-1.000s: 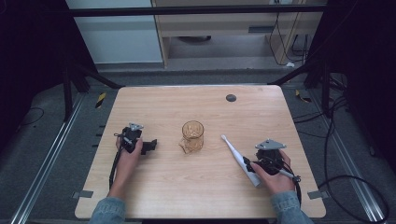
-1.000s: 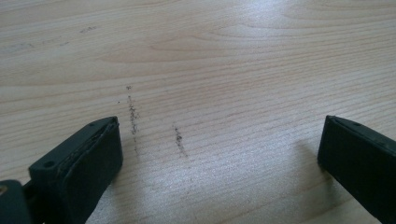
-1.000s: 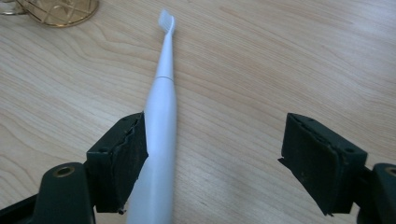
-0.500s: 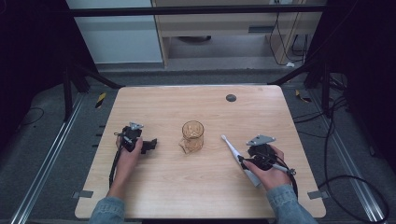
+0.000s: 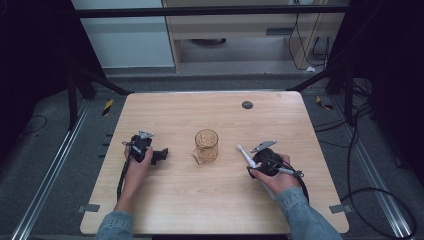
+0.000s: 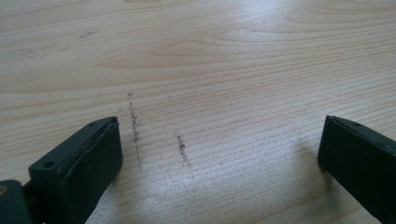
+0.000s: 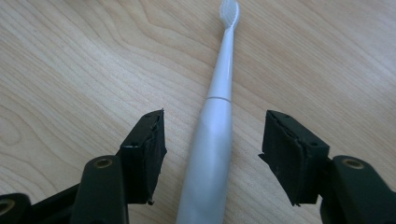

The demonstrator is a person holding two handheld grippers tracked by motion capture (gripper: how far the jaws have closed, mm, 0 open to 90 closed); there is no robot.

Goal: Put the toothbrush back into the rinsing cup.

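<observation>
Looking down from the high view, I see my right gripper (image 5: 252, 166) low over the wooden table (image 5: 200, 210), right of the middle, and the white toothbrush (image 5: 246, 154) lies flat there with its brush head pointing away from me, toward the far left. The handle goes under my right hand, so its end is hidden. An amber glass (image 5: 206, 145) stands upright in the middle of the table, near the brush head but apart from it. My left gripper (image 5: 159, 156) rests on the table at the left side, well apart from the glass. From the left gripper view, my two black jaws are spread wide over bare wood with some small dark marks (image 6: 135, 125), and nothing is between them. From the right gripper view, the toothbrush (image 7: 212, 135) lies on the table between my jaws, the handle near me and the bristles far up. These jaws have just been closing around it, but a gap of wood is on both sides of the handle, so the pads (image 7: 154, 149) do not press it yet.
</observation>
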